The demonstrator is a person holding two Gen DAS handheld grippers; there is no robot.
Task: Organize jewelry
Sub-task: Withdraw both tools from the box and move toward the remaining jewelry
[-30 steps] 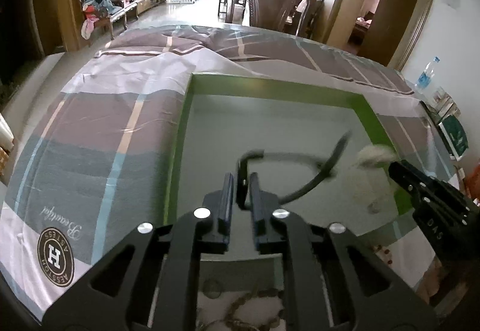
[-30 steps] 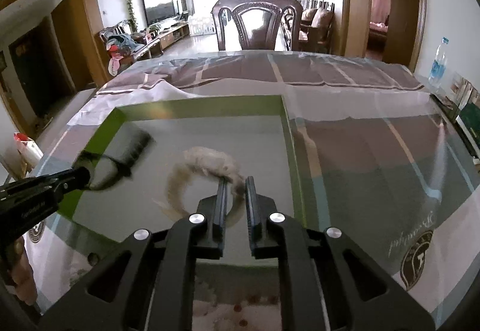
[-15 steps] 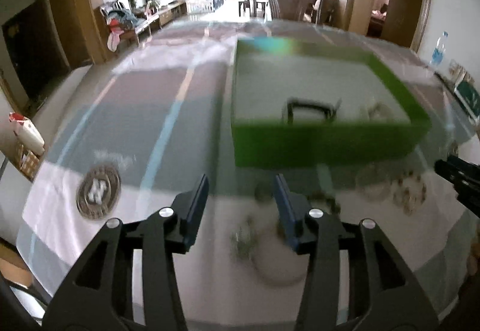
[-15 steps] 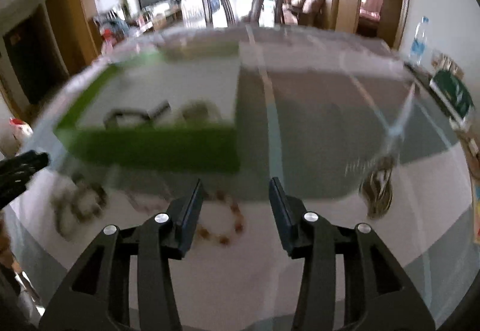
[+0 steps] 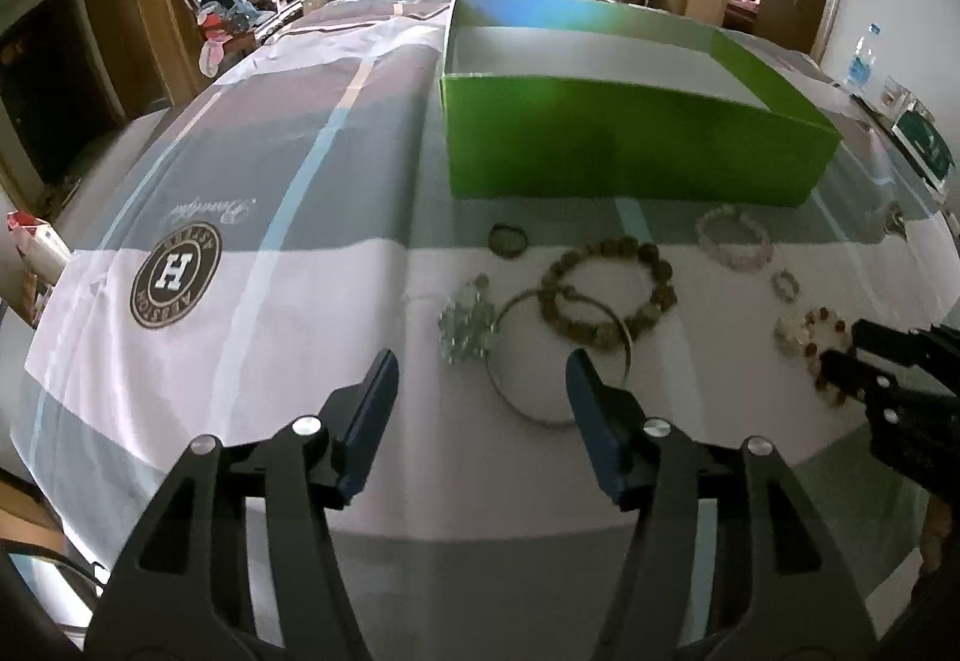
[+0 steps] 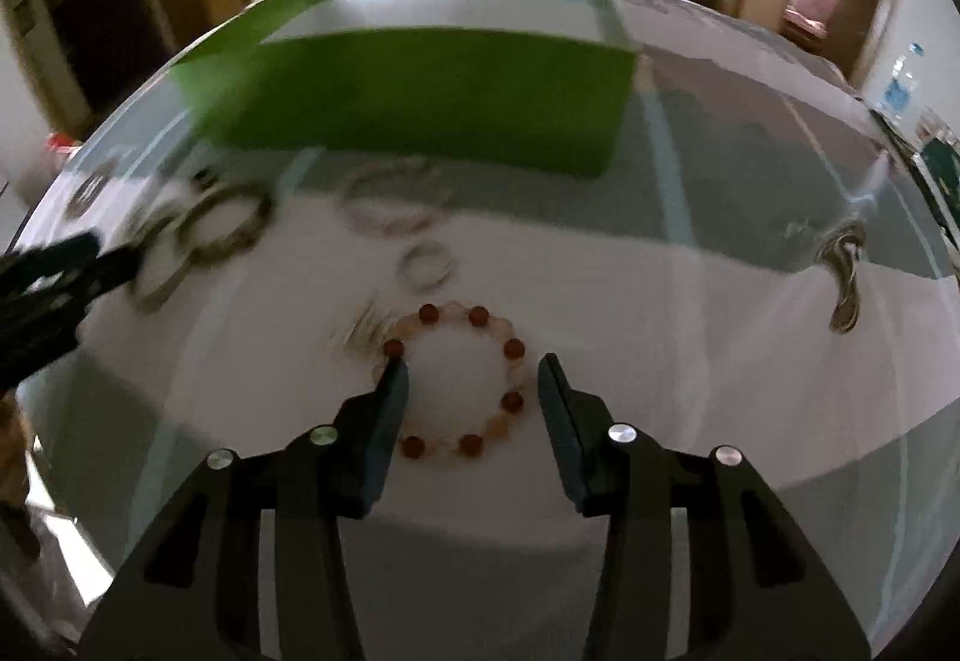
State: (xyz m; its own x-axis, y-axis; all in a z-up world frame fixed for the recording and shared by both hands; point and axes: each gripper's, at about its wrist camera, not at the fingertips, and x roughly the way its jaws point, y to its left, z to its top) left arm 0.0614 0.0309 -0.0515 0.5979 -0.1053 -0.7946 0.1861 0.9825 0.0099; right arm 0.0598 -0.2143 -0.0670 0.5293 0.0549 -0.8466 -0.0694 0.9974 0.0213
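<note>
Right wrist view looks down on a bead bracelet (image 6: 459, 385) of red and pale beads lying flat on the cloth-covered tabletop (image 6: 720, 349), framed by the right tool (image 6: 471, 376), whose jaws stand partly apart and hold nothing; the left fingertip (image 6: 393, 376) sits right at the ring's left edge, though whether it touches is hard to say. A small pale ring (image 6: 427, 265) lies just beyond, and the green box (image 6: 420, 103) stands farther back.

Left wrist view shows the left tool (image 5: 480, 379), jaws opening and empty, above a thin metal bangle (image 5: 558, 355). That bangle overlaps a brown bead bracelet (image 5: 609, 295), with a clear crystal piece (image 5: 468, 325) just beside it on the left and a pale bracelet (image 5: 735, 238) nearer the box.

All these pieces look light. The beaded rings are probably strung on elastic, so they should sag and fold when lifted; pinching one side of the loop across a bead or two seems safest, since round beads may roll out of a shallow grip. The bangle looks stiff, smooth and slippery, lying flat on cloth; best taken across its rim on the free near arc, away from the overlap, or the brown bracelet may be dragged along
</note>
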